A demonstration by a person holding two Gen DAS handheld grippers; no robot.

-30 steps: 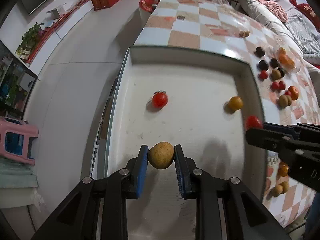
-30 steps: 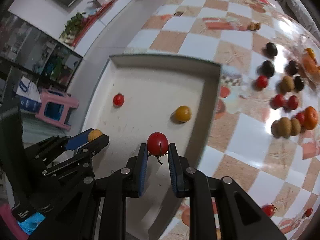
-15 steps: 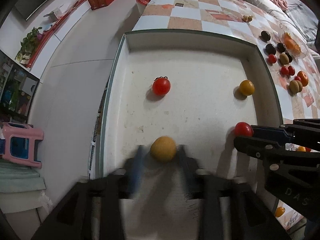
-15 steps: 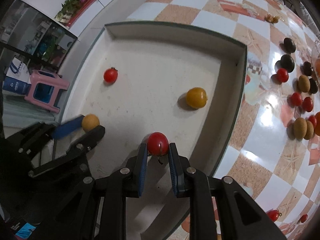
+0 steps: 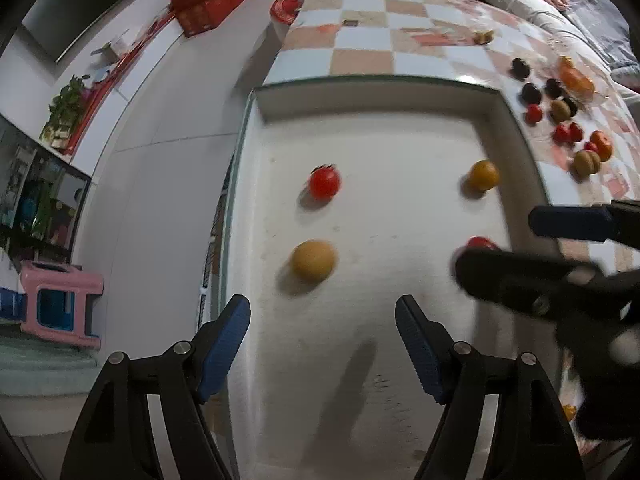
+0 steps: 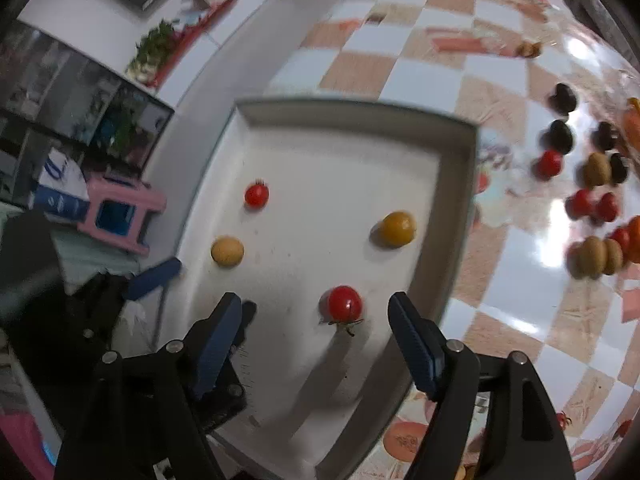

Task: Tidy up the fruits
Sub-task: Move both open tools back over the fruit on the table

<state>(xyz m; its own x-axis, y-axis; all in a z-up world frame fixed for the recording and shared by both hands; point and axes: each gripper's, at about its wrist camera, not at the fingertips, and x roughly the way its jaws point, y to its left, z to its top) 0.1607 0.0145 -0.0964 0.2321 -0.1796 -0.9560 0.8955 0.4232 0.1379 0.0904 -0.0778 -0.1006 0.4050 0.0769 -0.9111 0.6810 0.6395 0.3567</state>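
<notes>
Now that both grippers have let go, the left gripper point(image 5: 322, 344) and right gripper point(image 6: 314, 336) are hanging spread wide while the tan fruit point(image 5: 312, 260) and red tomato point(image 6: 345, 304) are resting in the tray point(image 6: 460, 216), two more placements finished.

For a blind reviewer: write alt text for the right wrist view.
The right hand-held gripper hangs open over a white tray, a red cherry tomato lying between its fingers. The tray also holds a second red tomato and two yellow-orange fruits; more fruit sits on the checkered tablecloth.
</notes>
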